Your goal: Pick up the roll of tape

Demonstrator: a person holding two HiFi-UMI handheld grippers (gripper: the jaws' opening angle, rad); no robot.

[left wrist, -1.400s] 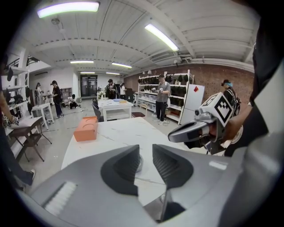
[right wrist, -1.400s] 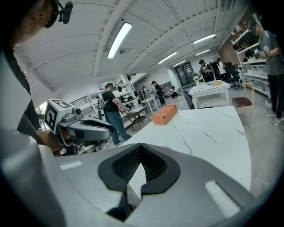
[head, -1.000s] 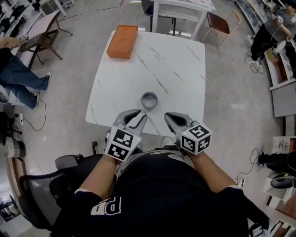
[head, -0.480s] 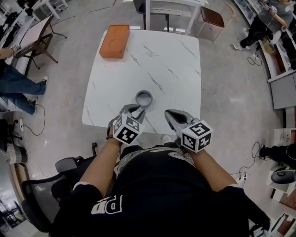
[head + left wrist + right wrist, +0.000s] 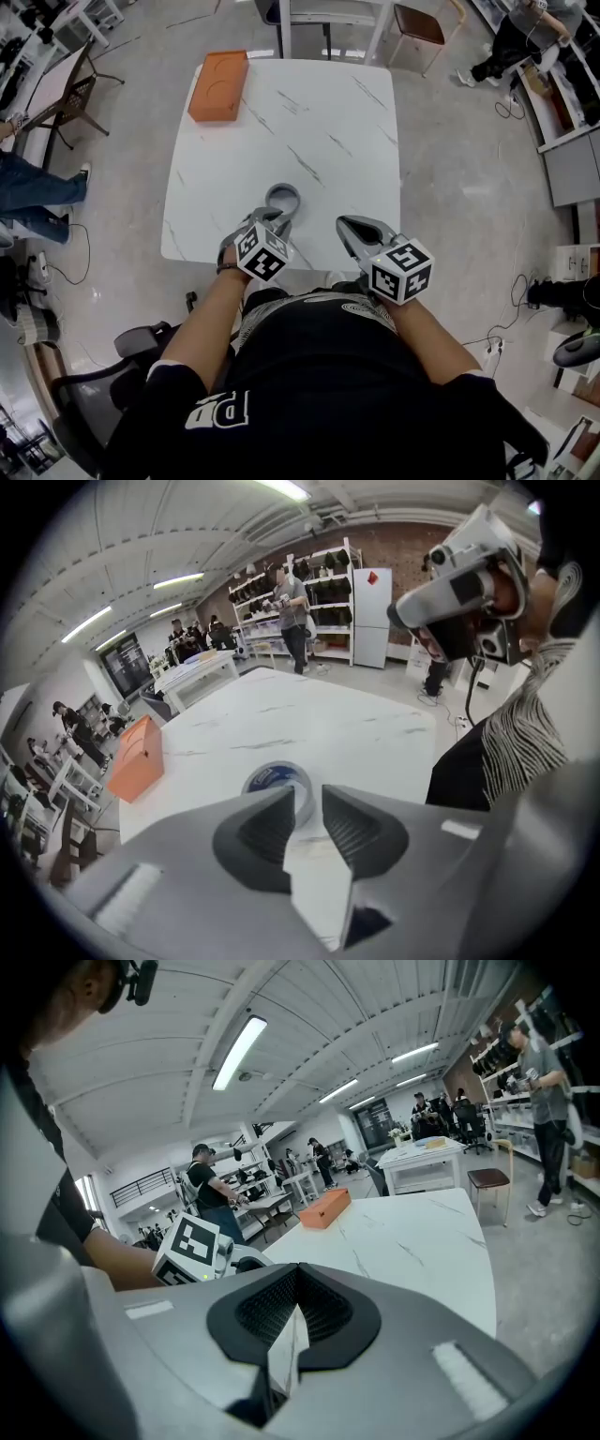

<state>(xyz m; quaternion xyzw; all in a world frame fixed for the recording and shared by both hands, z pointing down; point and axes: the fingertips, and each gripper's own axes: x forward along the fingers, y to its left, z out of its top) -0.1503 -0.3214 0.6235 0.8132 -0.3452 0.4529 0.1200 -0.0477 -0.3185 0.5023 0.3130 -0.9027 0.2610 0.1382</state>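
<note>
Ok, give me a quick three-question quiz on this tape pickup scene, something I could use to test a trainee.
1. Fill in: the orange box sits at the table's far ___ corner, as the person sees it.
2. True or false: the right gripper is shut with nothing in it.
3. Which is closest to the roll of tape?
A) the left gripper
B) the right gripper
C) the orange box
Key: 1 left; 2 true; 3 A.
</note>
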